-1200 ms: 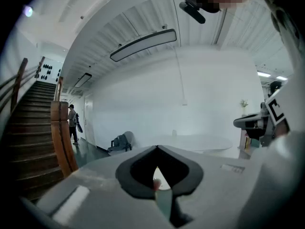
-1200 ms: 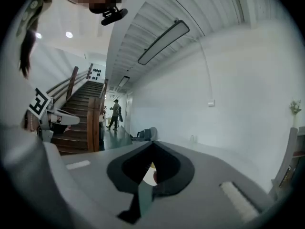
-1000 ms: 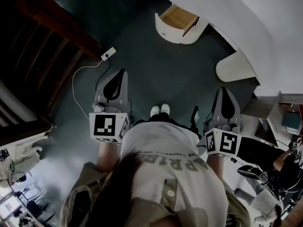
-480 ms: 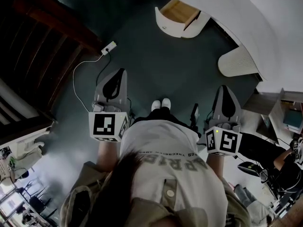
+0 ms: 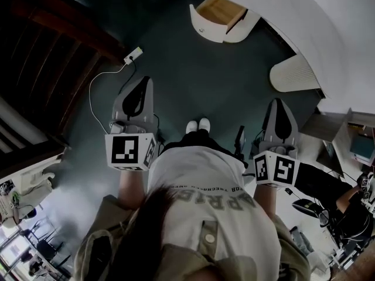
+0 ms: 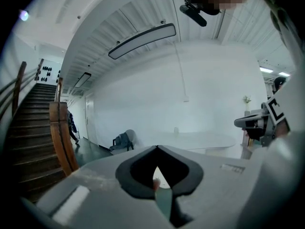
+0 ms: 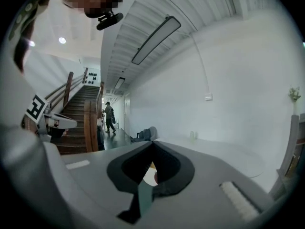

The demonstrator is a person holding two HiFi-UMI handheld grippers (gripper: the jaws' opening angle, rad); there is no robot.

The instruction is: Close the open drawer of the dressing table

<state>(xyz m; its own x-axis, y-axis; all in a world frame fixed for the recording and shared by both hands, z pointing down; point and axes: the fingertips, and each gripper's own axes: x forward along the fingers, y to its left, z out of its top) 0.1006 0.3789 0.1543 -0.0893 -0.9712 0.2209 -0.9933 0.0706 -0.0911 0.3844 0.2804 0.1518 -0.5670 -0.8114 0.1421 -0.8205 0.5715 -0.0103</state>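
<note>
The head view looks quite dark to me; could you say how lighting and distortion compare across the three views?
Head view: dim, dark floor, the white dressing table brightest, open drawer small at the top edge. Left gripper view: fisheye-bent, pale hazy wall, left claw looming close. Right gripper view: same curvature, black corners.

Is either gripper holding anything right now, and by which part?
Nothing is held. The left gripper and right gripper are both shut and empty; the open drawer is untouched.

Drawer (image 5: 218, 17) open (wood bottom showing) under dressing table (image 5: 304, 16); left gripper (image 5: 142, 86), right gripper (image 5: 276, 108) both well short.
</note>
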